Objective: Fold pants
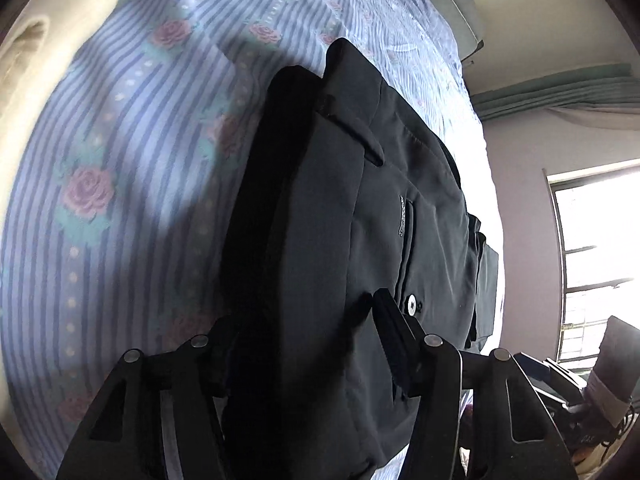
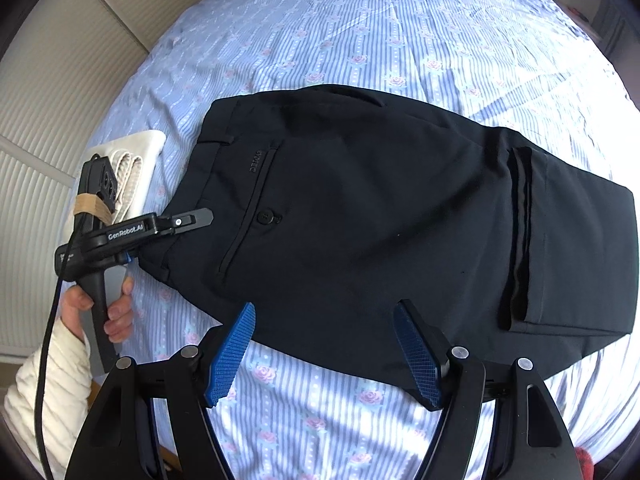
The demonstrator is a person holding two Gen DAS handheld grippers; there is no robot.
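Pants (image 2: 360, 216) mostly folded, flat on the bed (image 2: 360, 20).
Legs doubled over, hems stacked at one end; likely one more fold plus squaring left. Left tongs (image 2: 188, 222) were at the waistband: fabric ran between the fingers, but can't tell if pinching. Right tongs (image 2: 324, 356) were spread, hovering over the near edge, holding nothing. Cream folded cloth (image 2: 140, 160) lay just beside the waistband; nothing blocked the fold.

The left gripper (image 1: 308, 320) is straddling the black pants (image 1: 360, 220) (button showing) lying on the striped bed (image 1: 120, 160).
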